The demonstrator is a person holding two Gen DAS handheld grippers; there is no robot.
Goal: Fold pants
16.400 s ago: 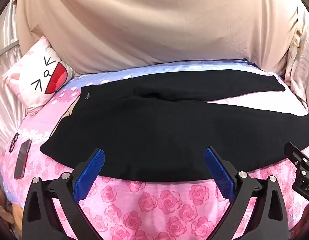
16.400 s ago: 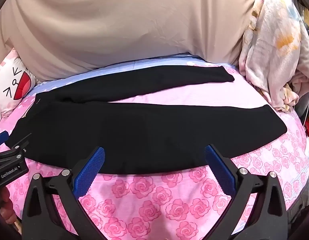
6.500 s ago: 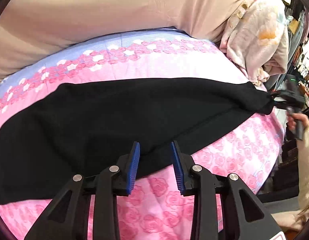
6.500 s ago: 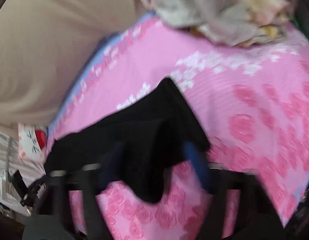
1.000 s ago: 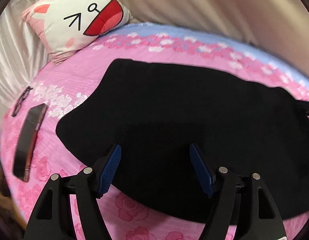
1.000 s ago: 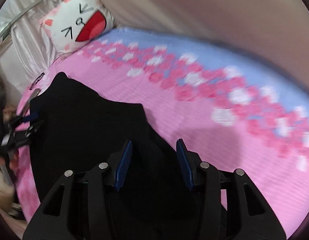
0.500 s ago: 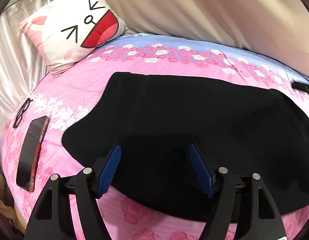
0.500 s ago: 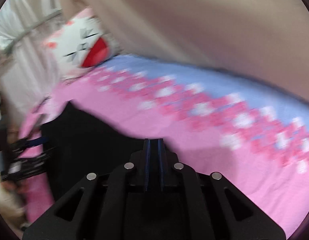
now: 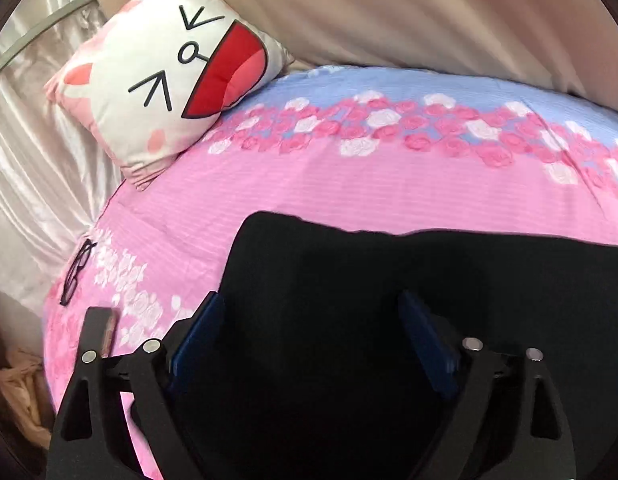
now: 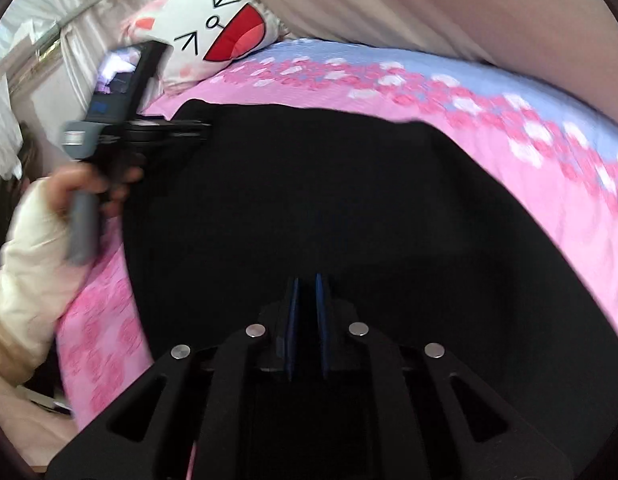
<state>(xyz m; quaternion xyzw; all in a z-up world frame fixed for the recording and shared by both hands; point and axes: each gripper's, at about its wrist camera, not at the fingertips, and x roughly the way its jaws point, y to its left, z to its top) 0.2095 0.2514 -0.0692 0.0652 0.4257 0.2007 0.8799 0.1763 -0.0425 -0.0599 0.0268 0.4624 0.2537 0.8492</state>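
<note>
Your left gripper (image 9: 313,344) is opening now — its blue pads (image 9: 197,332) stand wider than half a second ago, over the black fabric pants (image 9: 389,320), and nothing is pinched between them. The pants lie folded on the pink rose-printed bedsheet (image 9: 309,184), and their far edge sits lower in the left wrist view than before, so more pink sheet shows between them and the white cat-face cushion (image 9: 169,68). The black-framed glasses (image 9: 77,276) lie at the left edge of the bed. Your right gripper (image 10: 307,308) has its jaws almost together, as half a second ago; they sit over the dark cloth, but I cannot tell if they pinch it. In the right wrist view your left hand (image 10: 69,196), in a cream sleeve (image 10: 21,288), holds the other tool at the pants' left corner — nearer the cushion than before.
</note>
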